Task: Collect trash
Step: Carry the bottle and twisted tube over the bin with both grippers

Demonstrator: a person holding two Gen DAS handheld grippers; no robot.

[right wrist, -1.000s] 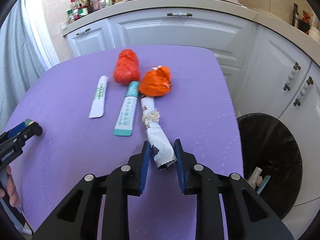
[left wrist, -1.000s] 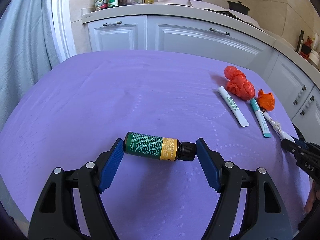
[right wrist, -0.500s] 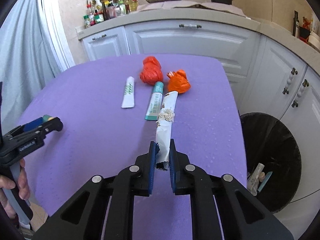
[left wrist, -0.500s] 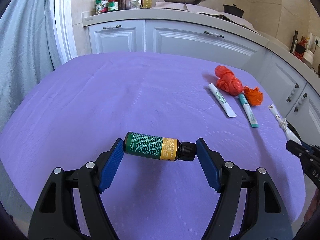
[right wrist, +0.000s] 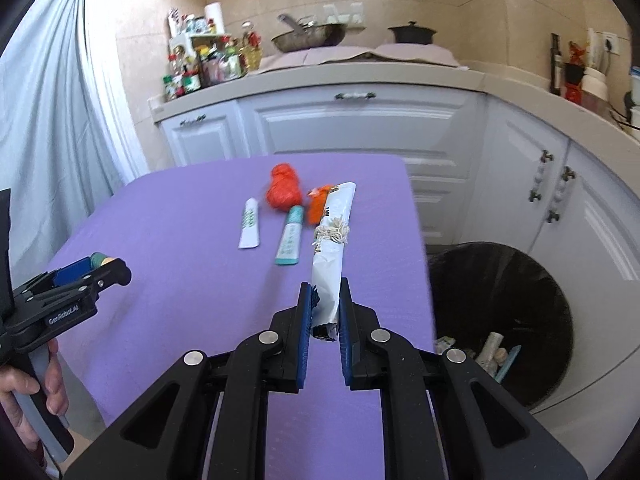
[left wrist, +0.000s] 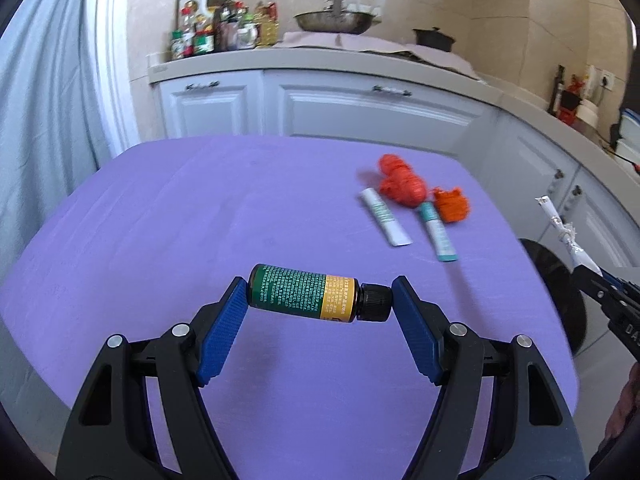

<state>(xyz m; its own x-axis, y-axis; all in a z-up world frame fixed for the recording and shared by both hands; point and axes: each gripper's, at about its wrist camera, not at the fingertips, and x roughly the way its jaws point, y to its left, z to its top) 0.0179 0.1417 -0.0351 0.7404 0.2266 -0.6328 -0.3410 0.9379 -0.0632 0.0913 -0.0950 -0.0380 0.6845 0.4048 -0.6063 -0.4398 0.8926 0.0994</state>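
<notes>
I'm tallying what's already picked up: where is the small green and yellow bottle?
The bottle is off the purple table, clamped end to end in the left gripper, in the middle of the left wrist view.

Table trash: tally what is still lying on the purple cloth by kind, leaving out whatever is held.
Orange wads: 2
Sachets: 2
Total: 4
</notes>
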